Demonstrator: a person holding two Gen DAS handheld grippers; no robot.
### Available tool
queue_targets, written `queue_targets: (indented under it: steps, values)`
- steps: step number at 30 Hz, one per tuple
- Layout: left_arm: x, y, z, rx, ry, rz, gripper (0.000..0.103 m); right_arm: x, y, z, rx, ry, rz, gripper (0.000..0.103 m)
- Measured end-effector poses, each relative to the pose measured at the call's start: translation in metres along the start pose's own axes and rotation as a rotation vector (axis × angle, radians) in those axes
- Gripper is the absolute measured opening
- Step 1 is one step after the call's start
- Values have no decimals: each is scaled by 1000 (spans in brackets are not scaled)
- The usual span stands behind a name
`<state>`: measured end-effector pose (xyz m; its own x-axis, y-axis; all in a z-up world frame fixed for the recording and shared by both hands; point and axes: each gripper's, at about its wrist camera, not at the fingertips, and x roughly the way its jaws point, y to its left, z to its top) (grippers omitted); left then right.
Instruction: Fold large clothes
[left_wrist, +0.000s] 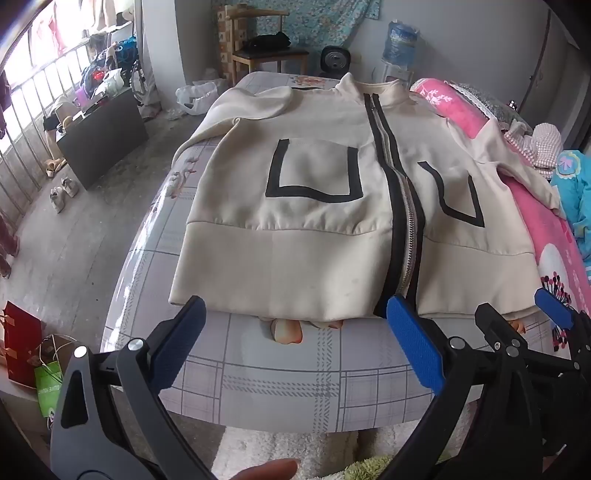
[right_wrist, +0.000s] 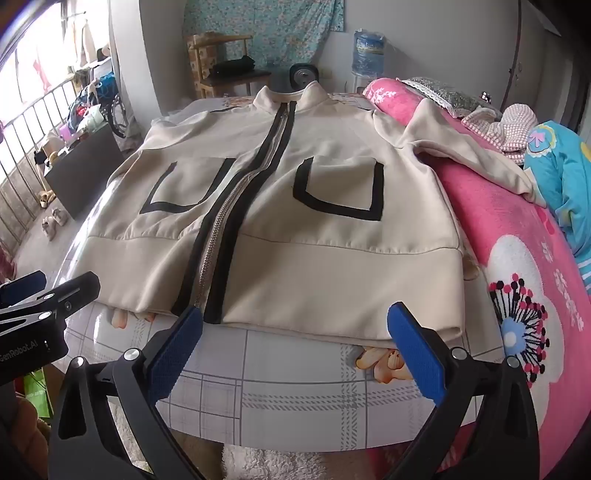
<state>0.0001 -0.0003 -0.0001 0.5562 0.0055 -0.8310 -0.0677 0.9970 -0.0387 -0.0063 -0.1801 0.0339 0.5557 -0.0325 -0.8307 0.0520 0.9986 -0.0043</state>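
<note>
A cream zip-up jacket (left_wrist: 314, 236) with black pocket outlines and a black-edged zipper lies flat, front up, on a bed with a plaid sheet (left_wrist: 280, 376); the right wrist view shows the same jacket (right_wrist: 325, 266). One sleeve drapes onto the pink blanket (right_wrist: 461, 147). My left gripper (left_wrist: 295, 314) hovers open just before the hem, left of the zipper, with nothing between its blue pads. My right gripper (right_wrist: 295, 321) stands open before the hem on the right side of the zipper, also holding nothing. The right gripper's fingertips (left_wrist: 550, 310) show at the left wrist view's right edge.
A pink flowered blanket (right_wrist: 535, 295) lies along the bed's right side, with a blue garment (right_wrist: 565, 177) and a knitted item beyond it. A wooden chair (left_wrist: 266, 44), a water bottle (left_wrist: 400, 40), a dark cabinet (left_wrist: 103, 136) and shoes stand on the floor at left and back.
</note>
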Motion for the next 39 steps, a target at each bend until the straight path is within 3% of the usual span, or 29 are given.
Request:
queue_targets:
  steps: [39]
  values:
    - [-8,5,5,2,-8,-4,95,-6,-6,3,26,6,-2,98]
